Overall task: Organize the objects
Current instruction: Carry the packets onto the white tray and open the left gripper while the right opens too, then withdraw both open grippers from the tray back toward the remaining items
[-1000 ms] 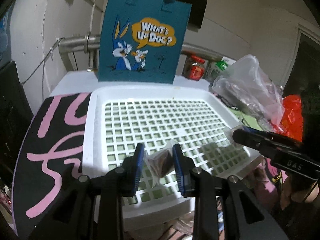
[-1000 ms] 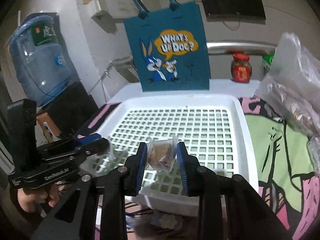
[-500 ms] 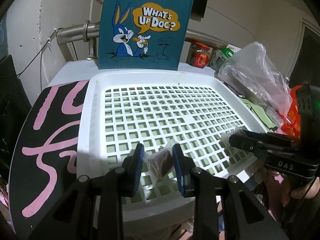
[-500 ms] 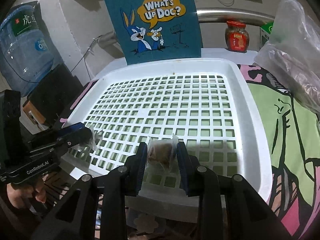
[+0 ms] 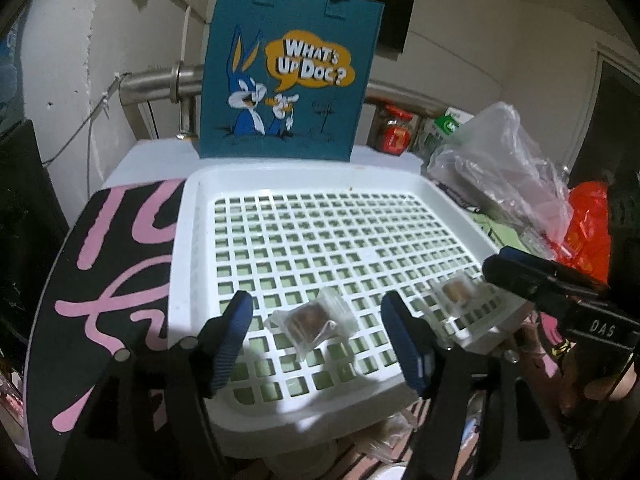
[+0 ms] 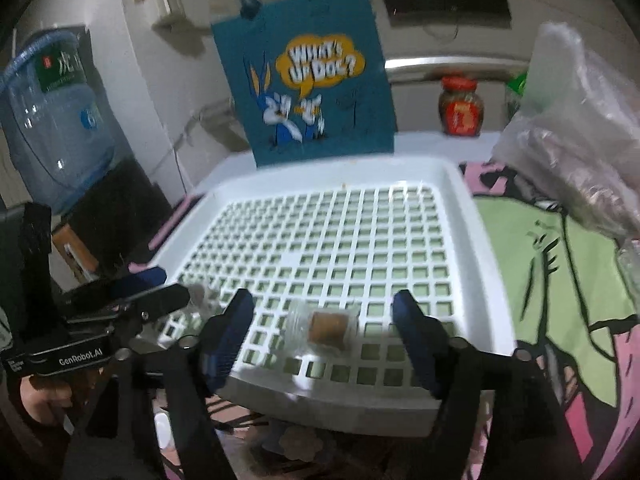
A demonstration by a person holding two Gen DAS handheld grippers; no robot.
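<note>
White grid tray (image 5: 188, 240), teal cartoon-rabbit bag (image 5: 288, 80), blue-padded fingers (image 5: 236, 336)

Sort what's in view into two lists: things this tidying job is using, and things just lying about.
In use:
- white slotted tray
- darker wrapped snack
- paler wrapped snack
- left gripper, jaws just opened
- right gripper, jaws just opened

Lying about:
- cartoon tote bag
- red-lidded jar
- water bottle
- clear plastic bag

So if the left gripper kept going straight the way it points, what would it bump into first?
Probably the wrapped snack lying on the white tray just ahead, between the open jaws of the left gripper, which just opened. Depth is hard to judge.
</note>
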